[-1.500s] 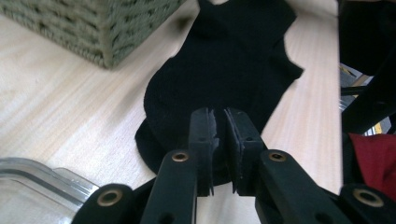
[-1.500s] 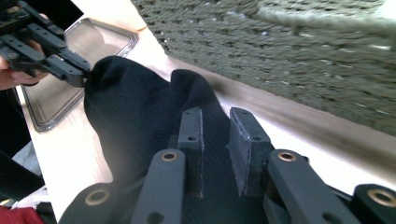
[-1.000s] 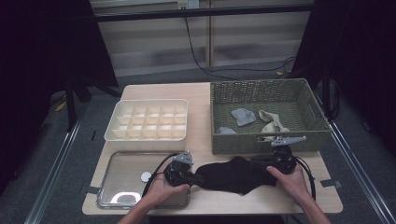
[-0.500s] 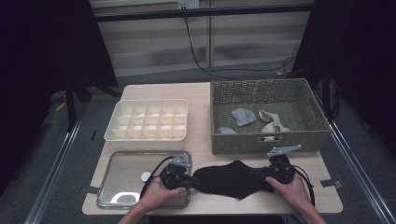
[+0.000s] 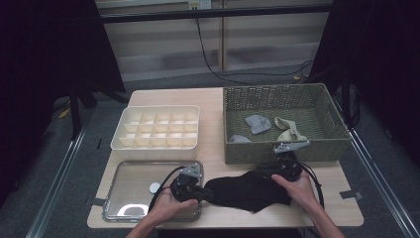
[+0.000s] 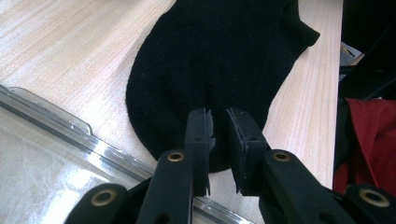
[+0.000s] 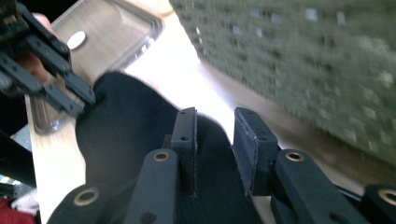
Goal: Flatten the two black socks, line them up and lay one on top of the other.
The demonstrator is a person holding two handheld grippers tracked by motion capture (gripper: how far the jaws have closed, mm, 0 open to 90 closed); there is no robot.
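A black sock (image 5: 247, 191) lies flat on the wooden table near its front edge, between my two grippers. My left gripper (image 5: 202, 193) is at the sock's left end; in the left gripper view its jaws (image 6: 219, 122) stand nearly together, pinched on the toe of the sock (image 6: 210, 56). My right gripper (image 5: 265, 174) is over the sock's right end. Its jaws (image 7: 215, 119) have just been opening and stand apart above the sock (image 7: 126, 126), with the pads not pressing on it. The left gripper (image 7: 91, 95) also shows there, at the sock's far edge.
A green woven basket (image 5: 282, 148) at the right holds two grey socks (image 5: 257, 124) and a beige sock (image 5: 289, 130). A white divided box (image 5: 156, 144) stands at the left. In front of it is a clear tray (image 5: 124, 208) with a small white disc (image 5: 155, 187).
My right gripper has shifted a little to the left over the sock, and its jaws have spread. The sock looks slacker and wider at the right. The left gripper has stayed put.
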